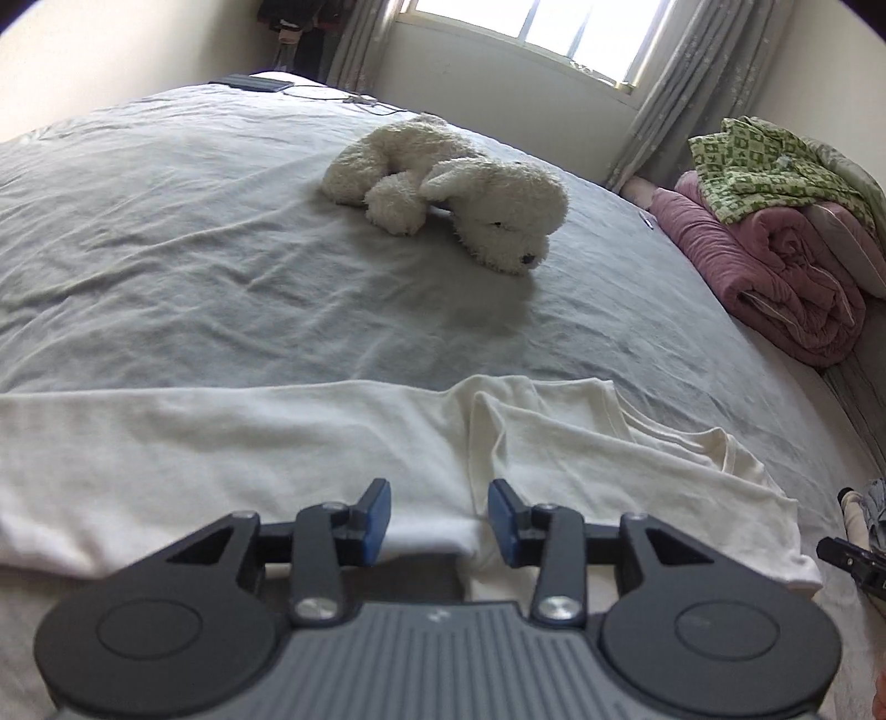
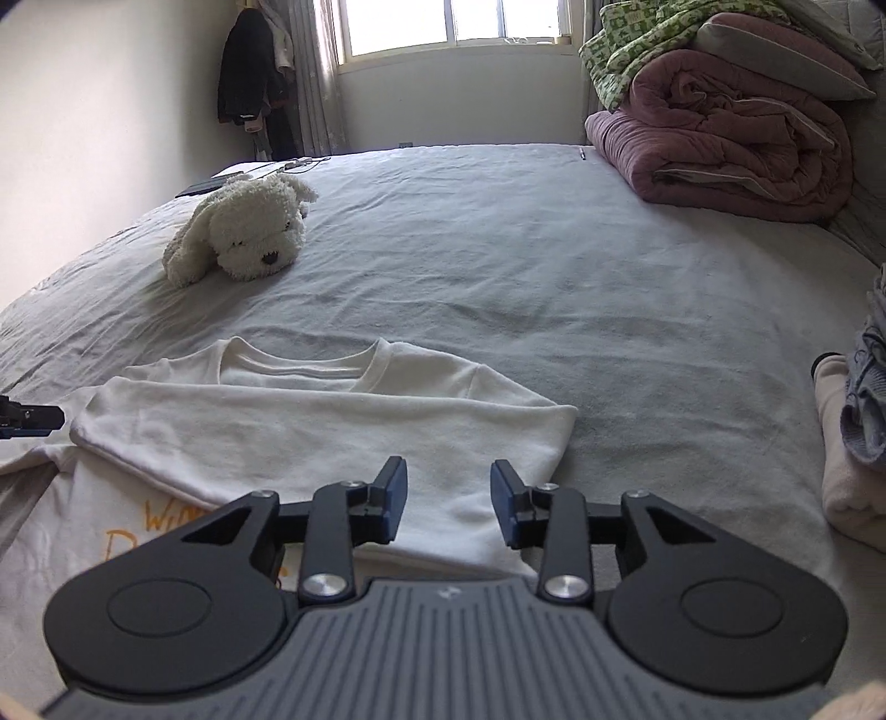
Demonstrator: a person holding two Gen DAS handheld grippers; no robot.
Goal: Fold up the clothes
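White T-shirt (image 2: 310,421): lay flat on the bed (image 2: 554,266) near the plush dog (image 2: 243,232), one sleeve folded in; your left gripper (image 1: 439,518) and right gripper (image 2: 448,498) hovered over it, jaws spread and empty; next likely a side or hem fold.

White plush dog (image 2: 243,232) on grey bedsheet (image 2: 498,249), far left. Pink quilt (image 2: 731,149) rolled far right, green-patterned blanket (image 2: 637,39) on top. Window (image 2: 443,22) far wall w/ curtains; dark clothes (image 2: 246,66) hung in far-left corner.
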